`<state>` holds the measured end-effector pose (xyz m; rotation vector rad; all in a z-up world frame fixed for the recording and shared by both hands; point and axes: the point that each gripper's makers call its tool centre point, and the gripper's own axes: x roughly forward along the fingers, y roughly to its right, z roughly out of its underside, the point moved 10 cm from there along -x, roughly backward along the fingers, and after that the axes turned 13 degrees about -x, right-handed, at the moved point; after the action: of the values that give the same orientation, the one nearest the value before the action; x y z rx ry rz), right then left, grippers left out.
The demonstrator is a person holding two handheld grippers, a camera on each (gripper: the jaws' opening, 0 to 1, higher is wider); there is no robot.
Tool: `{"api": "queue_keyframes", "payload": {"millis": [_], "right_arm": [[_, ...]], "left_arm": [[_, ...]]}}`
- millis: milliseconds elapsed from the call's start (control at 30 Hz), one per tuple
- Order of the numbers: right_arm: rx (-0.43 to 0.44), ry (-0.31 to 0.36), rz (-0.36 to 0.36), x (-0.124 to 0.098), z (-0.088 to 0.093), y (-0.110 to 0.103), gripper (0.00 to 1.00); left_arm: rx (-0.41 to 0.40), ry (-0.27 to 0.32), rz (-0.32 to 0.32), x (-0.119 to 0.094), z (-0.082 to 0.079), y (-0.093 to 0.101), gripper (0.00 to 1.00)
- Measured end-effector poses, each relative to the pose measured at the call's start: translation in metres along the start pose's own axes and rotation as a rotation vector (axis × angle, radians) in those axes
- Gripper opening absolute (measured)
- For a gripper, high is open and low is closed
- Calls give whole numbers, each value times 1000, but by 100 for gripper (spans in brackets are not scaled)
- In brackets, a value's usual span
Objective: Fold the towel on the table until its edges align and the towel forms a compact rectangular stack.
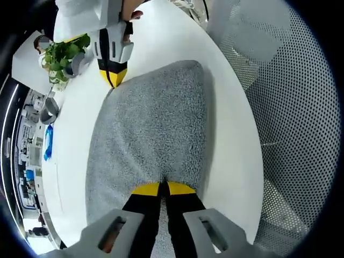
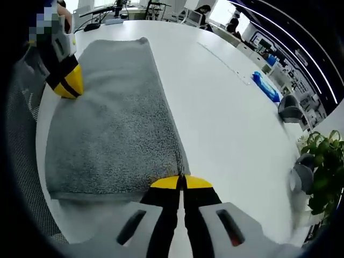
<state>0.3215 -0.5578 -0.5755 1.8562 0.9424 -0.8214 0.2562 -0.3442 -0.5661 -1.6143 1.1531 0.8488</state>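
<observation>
A grey towel [image 1: 153, 126] lies flat on the white table [image 1: 161, 37], forming a thick rectangle. In the left gripper view my left gripper [image 1: 164, 188] is shut, its yellow tips pinching the towel's near edge. The right gripper [image 1: 113, 77] sits at the towel's far left corner, tips together. In the right gripper view the towel [image 2: 107, 123] stretches away from my right gripper [image 2: 181, 183], which is shut on its near right corner. The left gripper [image 2: 68, 81] rests on the towel's left edge, farther off.
A potted plant [image 1: 62, 56] [image 2: 322, 172] stands near one end of the table [image 2: 226, 118]. A blue item [image 1: 48, 142] [image 2: 266, 86] and a grey round object [image 2: 290, 110] lie beyond it. A perforated mesh chair [image 1: 290, 107] is close to the table edge beside the towel.
</observation>
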Motion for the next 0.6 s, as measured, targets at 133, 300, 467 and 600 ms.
{"api": "queue_keyframes", "payload": {"millis": [133, 300, 467, 600], "right_arm": [[8, 4, -4, -2, 0, -3, 0], [28, 14, -4, -3, 1, -7, 0], [39, 23, -2, -5, 1, -11, 0], [43, 33, -6, -6, 1, -13, 0]], "left_arm": [[6, -14, 2, 0, 3, -3, 3], [8, -21, -1, 0, 6, -6, 3], [5, -31, -6, -1, 10, -9, 3], [-16, -17, 1, -1, 13, -12, 3]]}}
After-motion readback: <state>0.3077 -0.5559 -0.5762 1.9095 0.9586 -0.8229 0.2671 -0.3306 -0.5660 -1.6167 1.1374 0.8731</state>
